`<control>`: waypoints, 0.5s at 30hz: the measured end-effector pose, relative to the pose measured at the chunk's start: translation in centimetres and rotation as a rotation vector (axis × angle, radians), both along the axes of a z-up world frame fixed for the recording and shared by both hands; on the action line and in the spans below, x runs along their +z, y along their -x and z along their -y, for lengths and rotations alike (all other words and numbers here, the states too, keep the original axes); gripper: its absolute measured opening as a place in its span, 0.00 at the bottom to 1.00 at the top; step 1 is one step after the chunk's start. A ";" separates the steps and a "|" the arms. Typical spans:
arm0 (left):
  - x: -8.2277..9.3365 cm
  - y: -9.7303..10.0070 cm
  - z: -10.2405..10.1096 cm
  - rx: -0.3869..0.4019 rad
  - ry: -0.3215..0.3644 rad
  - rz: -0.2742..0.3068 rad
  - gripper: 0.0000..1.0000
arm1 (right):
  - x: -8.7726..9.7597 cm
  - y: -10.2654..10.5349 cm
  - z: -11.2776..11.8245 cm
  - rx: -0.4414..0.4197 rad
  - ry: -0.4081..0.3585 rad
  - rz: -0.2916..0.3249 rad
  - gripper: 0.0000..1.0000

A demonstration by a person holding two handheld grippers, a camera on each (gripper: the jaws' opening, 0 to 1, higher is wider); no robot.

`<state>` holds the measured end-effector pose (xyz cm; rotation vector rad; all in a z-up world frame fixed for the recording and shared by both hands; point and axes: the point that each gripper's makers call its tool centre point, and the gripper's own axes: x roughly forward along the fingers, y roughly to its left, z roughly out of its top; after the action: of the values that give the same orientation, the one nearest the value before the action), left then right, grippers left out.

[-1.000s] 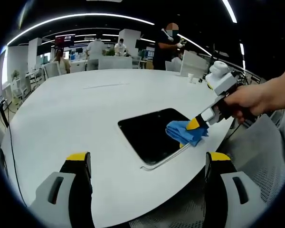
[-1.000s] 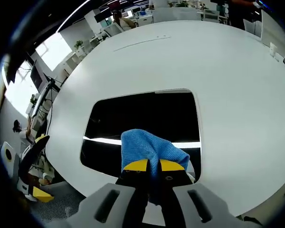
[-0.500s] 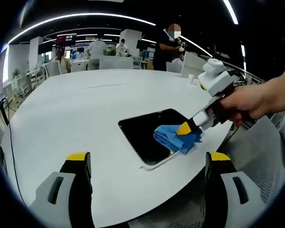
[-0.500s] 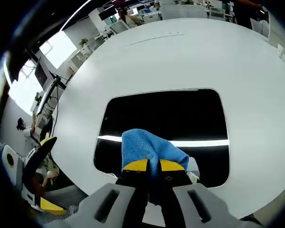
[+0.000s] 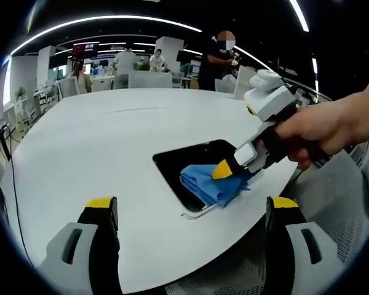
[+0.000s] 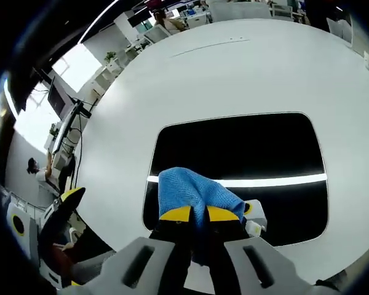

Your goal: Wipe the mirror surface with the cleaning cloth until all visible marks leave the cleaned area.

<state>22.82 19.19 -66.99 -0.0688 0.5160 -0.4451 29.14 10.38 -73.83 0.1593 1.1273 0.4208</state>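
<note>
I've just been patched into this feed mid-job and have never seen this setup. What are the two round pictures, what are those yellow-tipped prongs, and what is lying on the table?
No robot arm here: a person holds a hand-held gripper in each hand, and each carries a fisheye camera looking along its own two yellow-tipped jaws.

In the left gripper view, the left hand-held gripper is open and holds nothing, near the edge of the white table. The other tool comes in from the right, held by the person's hand.

In the right gripper view, the right hand-held gripper is shut on a blue cleaning cloth, pressed on the dark mirror, which lies flat on the table and reflects a ceiling light strip.
</note>
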 end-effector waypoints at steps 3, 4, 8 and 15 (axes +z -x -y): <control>0.0 0.0 0.0 -0.002 -0.002 -0.002 0.99 | 0.1 0.3 -0.9 0.019 -0.004 -0.005 0.03; 0.0 0.0 0.0 -0.002 -0.002 -0.003 0.99 | 0.1 0.4 -1.2 0.020 -0.009 -0.009 0.03; -0.1 0.1 0.0 -0.004 -0.001 -0.005 0.99 | 0.0 0.4 -2.4 0.064 0.009 0.003 0.02; -0.1 0.1 0.0 -0.005 -0.004 -0.006 0.99 | 0.0 0.6 -3.6 0.085 0.010 -0.007 0.02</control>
<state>22.72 19.15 -67.07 -0.0654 0.5229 -0.4485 28.50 13.98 -73.85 0.1048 1.1458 0.4904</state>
